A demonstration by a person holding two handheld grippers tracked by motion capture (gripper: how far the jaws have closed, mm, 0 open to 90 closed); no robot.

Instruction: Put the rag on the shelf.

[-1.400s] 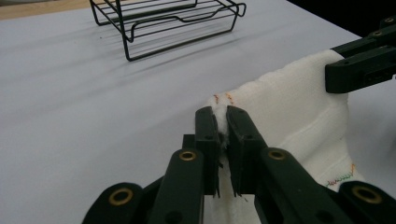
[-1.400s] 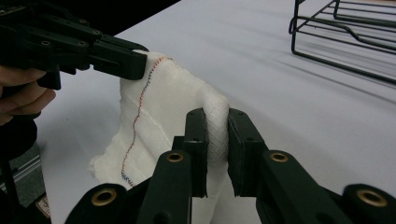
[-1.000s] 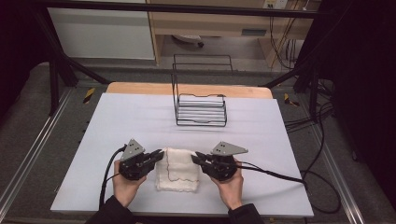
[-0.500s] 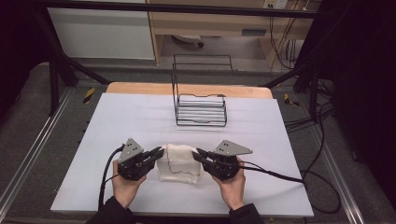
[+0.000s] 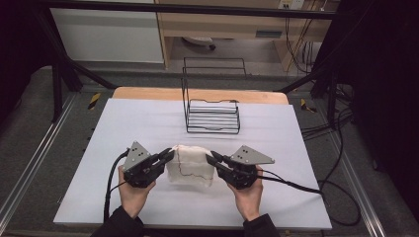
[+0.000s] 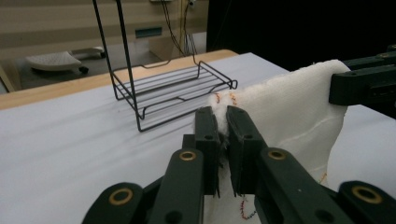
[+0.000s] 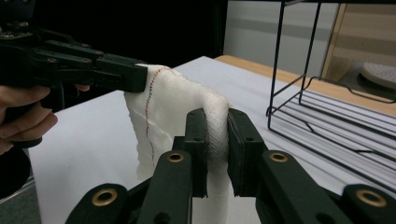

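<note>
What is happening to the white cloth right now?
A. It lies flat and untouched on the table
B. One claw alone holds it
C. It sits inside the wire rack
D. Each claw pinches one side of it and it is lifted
D: the left claw and the right claw each clamp an edge of the white cloth, which hangs raised between them.

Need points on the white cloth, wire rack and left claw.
white cloth point(image 5: 190, 168), high view, middle of the fabric.
wire rack point(image 5: 213, 118), high view, slatted base.
left claw point(image 6: 223, 135), left gripper view, between its tips, pinching the cloth edge.
</note>
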